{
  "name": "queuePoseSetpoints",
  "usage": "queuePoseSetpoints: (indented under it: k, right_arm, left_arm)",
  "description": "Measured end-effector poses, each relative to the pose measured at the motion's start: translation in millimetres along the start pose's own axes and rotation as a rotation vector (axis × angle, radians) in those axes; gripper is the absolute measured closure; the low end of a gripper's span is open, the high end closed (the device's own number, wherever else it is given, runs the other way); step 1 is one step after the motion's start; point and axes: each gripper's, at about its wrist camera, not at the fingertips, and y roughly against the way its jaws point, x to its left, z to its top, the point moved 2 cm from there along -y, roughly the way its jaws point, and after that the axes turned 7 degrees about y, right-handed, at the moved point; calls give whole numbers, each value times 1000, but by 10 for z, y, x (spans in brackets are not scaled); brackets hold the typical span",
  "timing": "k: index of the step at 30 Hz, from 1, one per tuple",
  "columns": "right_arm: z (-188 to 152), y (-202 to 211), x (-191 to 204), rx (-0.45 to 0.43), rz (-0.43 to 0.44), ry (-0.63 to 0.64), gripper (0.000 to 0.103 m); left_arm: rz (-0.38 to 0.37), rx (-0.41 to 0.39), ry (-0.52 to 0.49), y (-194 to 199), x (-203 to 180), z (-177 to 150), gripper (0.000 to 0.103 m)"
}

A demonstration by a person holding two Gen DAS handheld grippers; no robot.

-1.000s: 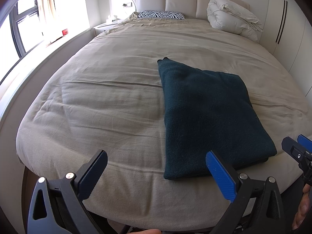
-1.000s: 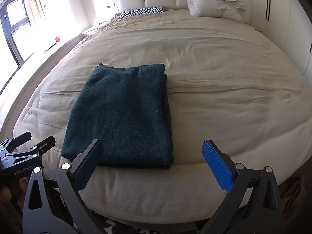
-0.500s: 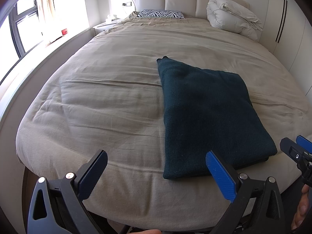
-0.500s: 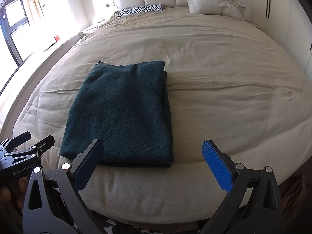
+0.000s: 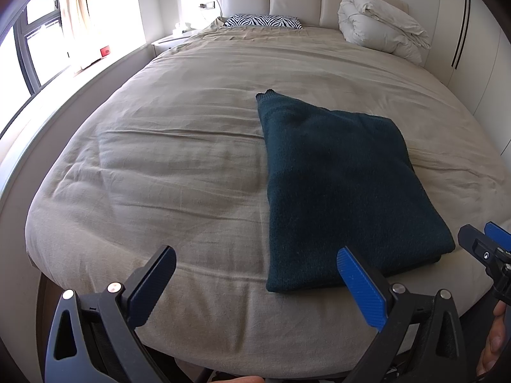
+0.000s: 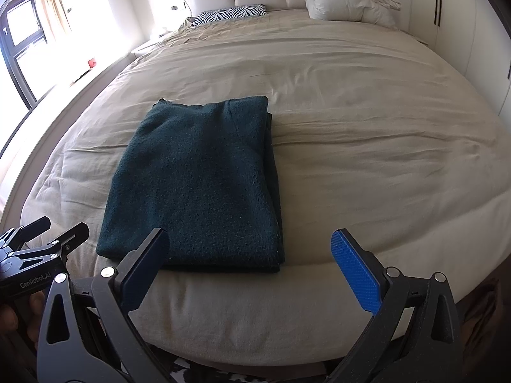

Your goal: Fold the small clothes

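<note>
Already spread wide on both sides: left gripper (image 5: pixel 255 282) and right gripper (image 6: pixel 250 263), blue pads (image 6: pixel 355 269) apart, pinching nothing, held back past the foot edge of the bed (image 6: pixel 367 127) and clear of the cloth. Just ahead of the fingers, lying flat near that foot edge: the dark green sweater (image 6: pixel 194 188), a knitted garment already doubled into a neat rectangle, layered edges showing along its right side and near end, one small corner poking out at the far left (image 5: pixel 267 93). Touching nothing but the beige cover beneath.

Judging by that tidy shape, either done or one last fold short. If another fold is wanted: come in low, one gripper to each near corner, take all layers at once rather than only the top one, lift both corners evenly and carry them straight toward the far edge, then lay down without dragging, so the thick knit does not bunch or skew. Worth tucking in that stray far corner as well. Soft cover below likely to wrinkle and catch under a pad, so pinch cloth only.

Further out: zebra-print pillow (image 5: pixel 263 21) and bundled white duvet (image 5: pixel 380 28) at the headboard, well apart from the work.
</note>
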Motion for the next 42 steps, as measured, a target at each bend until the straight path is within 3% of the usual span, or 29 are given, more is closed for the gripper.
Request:
queuePoseSetpoints:
  k: [42]
  right_arm:
    - [-34, -54, 12, 13, 4, -10, 0]
  left_arm:
    - [0, 3, -2, -8, 4, 3, 0]
